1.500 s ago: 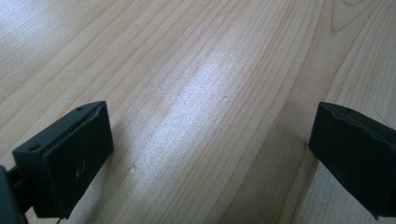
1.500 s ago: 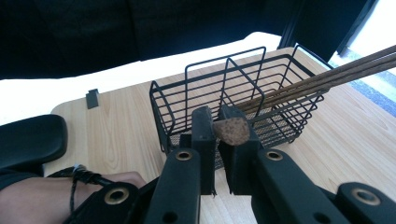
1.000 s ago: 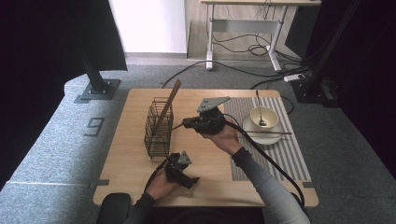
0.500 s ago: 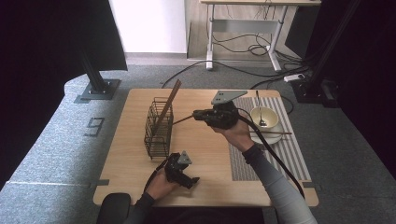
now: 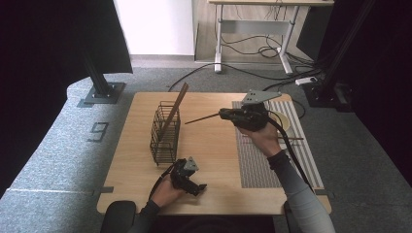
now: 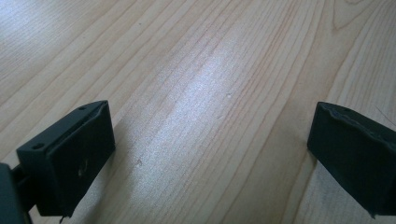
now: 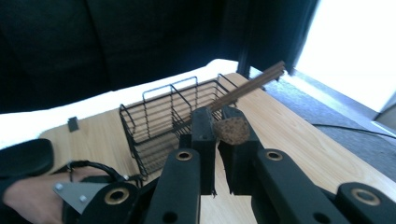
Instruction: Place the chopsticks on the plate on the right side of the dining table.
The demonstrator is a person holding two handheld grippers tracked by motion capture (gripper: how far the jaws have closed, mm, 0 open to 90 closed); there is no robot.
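The pale wood-grain worktop (image 5: 209,141) carries a black wire basket (image 5: 164,133) with brown chopsticks (image 5: 176,108) leaning in it. Low over the bare boards, the left gripper (image 6: 210,144) has its blocky black jaws spread wide on nothing. The right gripper (image 5: 224,114), raised right of the basket, pinches one thin dark chopstick (image 5: 201,118), its tip pointing toward the basket.

White bowl (image 5: 282,121) on striped mat (image 5: 272,160), wooden table (image 5: 214,150).

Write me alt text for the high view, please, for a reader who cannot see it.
Above a wooden table, the right gripper holds a thin brown stick pointing toward a black wire basket with sticks leaning in it. The left gripper rests near the front edge.
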